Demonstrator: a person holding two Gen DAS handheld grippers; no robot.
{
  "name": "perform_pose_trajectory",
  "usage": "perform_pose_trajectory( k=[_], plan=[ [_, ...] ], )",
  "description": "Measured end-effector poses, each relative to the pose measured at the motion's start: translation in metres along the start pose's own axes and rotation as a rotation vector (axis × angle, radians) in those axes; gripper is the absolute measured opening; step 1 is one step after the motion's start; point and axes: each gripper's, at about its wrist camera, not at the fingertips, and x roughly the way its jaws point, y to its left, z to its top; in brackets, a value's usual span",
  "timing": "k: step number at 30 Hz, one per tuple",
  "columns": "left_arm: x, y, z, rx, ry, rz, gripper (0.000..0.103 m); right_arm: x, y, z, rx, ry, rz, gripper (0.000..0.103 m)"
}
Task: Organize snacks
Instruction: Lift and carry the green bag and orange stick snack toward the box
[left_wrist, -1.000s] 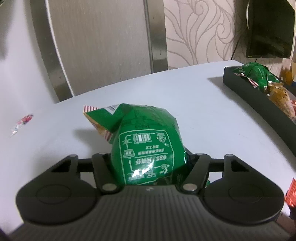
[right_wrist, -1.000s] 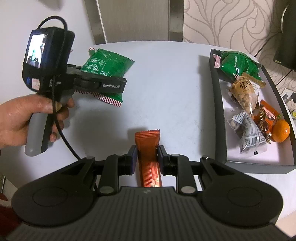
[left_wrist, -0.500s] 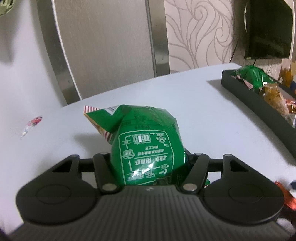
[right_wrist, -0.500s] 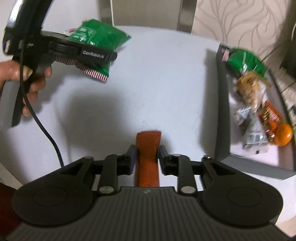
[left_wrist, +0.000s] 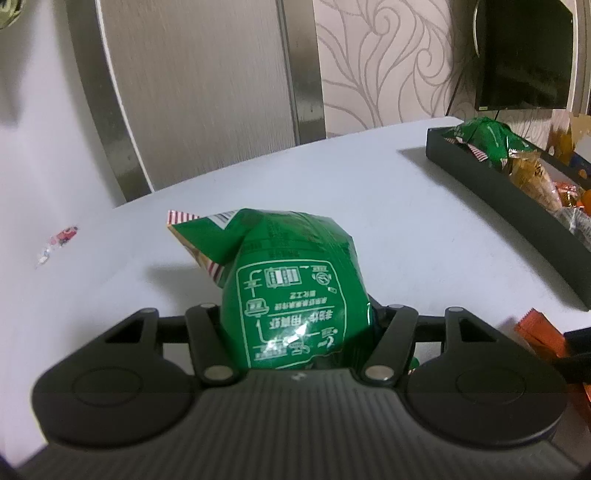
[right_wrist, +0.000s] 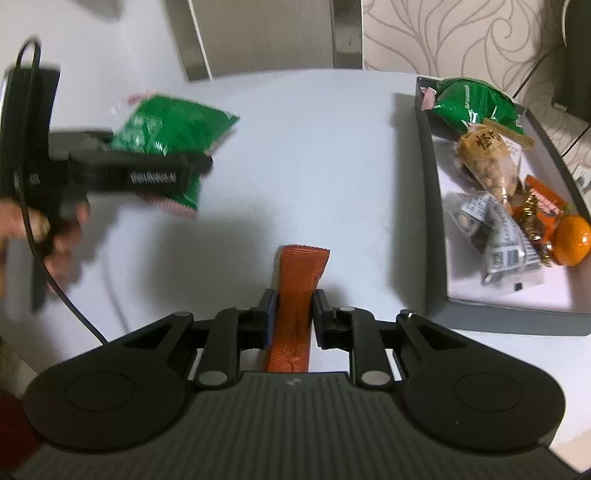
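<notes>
Left gripper (left_wrist: 299, 328): clamped on a puffy green snack bag (left_wrist: 291, 291), held above the white table (left_wrist: 406, 229) | Right gripper (right_wrist: 293, 314): pinching a slim orange sachet (right_wrist: 297, 295) that pokes forward between its fingers | Tray (right_wrist: 430, 206): right side of the table, holding other snacks

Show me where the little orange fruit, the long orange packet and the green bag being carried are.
orange fruit (right_wrist: 570, 240): right wrist view, its round front.
orange packet (right_wrist: 299, 280): right wrist view, its middle, ahead of the pads.
green bag (left_wrist: 291, 291): left wrist view, its printed back.
</notes>
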Motion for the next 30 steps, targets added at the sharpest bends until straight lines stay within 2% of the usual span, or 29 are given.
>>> perform_pose_trajectory(
  k=[10,16,30],
  plan=[
    [-0.009,0.001,0.018,0.027,-0.052,0.022,0.063,-0.023,0.007,0.032,0.008,-0.125,0.077,0.024],
    [-0.012,-0.011,0.034,0.054,-0.09,0.012,0.063,-0.043,0.006,0.042,0.013,-0.194,0.09,0.024],
    [-0.018,-0.056,0.056,0.101,-0.13,-0.098,0.064,-0.079,-0.016,0.02,0.099,-0.246,0.047,0.024]
  ],
)
